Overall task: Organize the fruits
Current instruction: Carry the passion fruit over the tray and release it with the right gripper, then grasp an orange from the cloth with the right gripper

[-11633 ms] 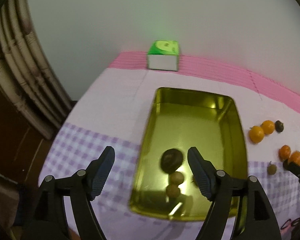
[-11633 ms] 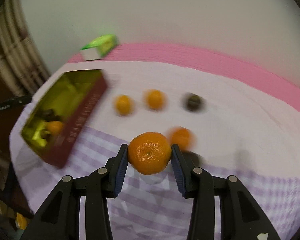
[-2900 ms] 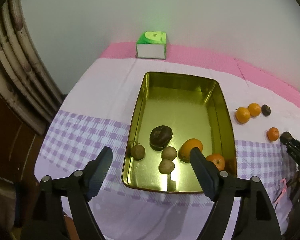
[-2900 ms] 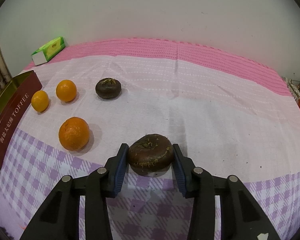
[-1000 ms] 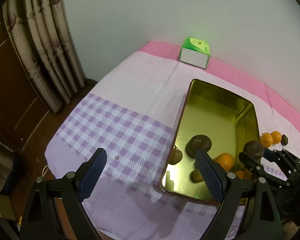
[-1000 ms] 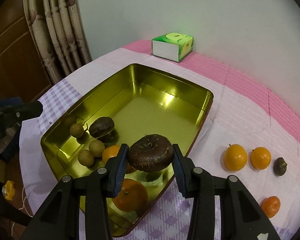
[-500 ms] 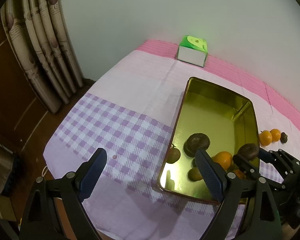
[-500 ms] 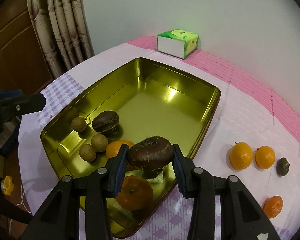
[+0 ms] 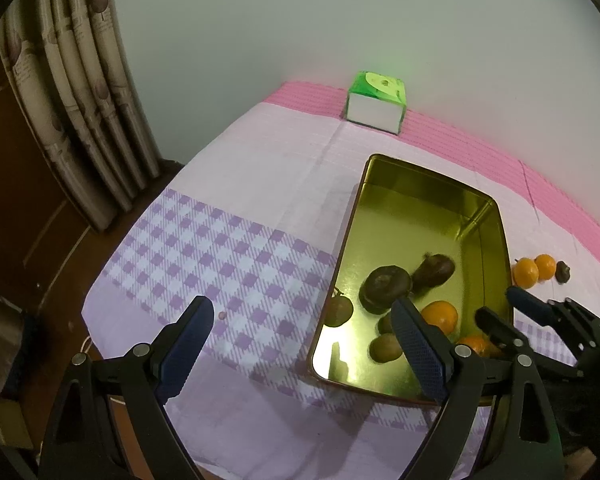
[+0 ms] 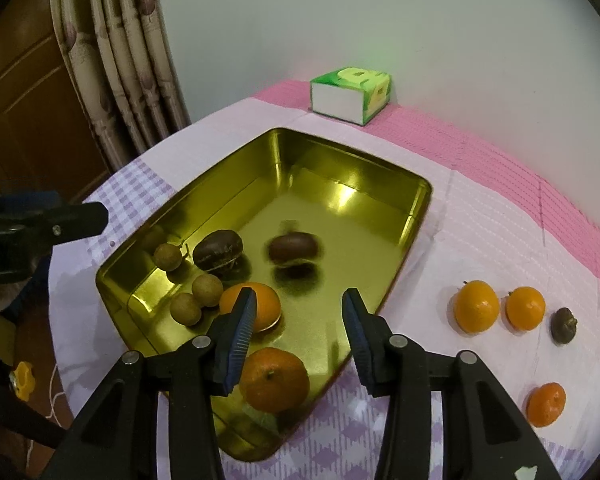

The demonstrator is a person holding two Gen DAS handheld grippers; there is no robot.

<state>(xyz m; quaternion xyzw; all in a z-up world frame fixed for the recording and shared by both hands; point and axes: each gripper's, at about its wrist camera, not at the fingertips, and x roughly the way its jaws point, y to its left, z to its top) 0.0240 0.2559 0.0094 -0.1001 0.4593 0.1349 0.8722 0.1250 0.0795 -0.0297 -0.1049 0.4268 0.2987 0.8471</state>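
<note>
A gold tin (image 10: 356, 164) (image 9: 428, 178) holds two dark brown fruits, two oranges and three small tan round fruits. One dark fruit (image 10: 294, 249) (image 9: 434, 270) looks blurred in the tin's middle; the other dark fruit (image 10: 218, 250) (image 9: 384, 282) lies to its left. My right gripper (image 10: 298, 320) (image 9: 508, 312) is open and empty above the tin's near right rim. My left gripper (image 9: 300, 340) is open and empty above the checked cloth left of the tin. On the cloth right of the tin lie three oranges (image 10: 476, 306) and a small dark fruit (image 10: 564, 324).
A green and white tissue box (image 10: 350, 94) (image 9: 376, 106) stands behind the tin by the wall. Curtains (image 9: 84, 92) and a wooden door (image 10: 32, 96) are to the left. The table's rounded edge (image 9: 112, 332) is near my left gripper.
My right gripper has opened and let go of the dark brown fruit, which has dropped into the middle of the tin. The left gripper has barely moved.
</note>
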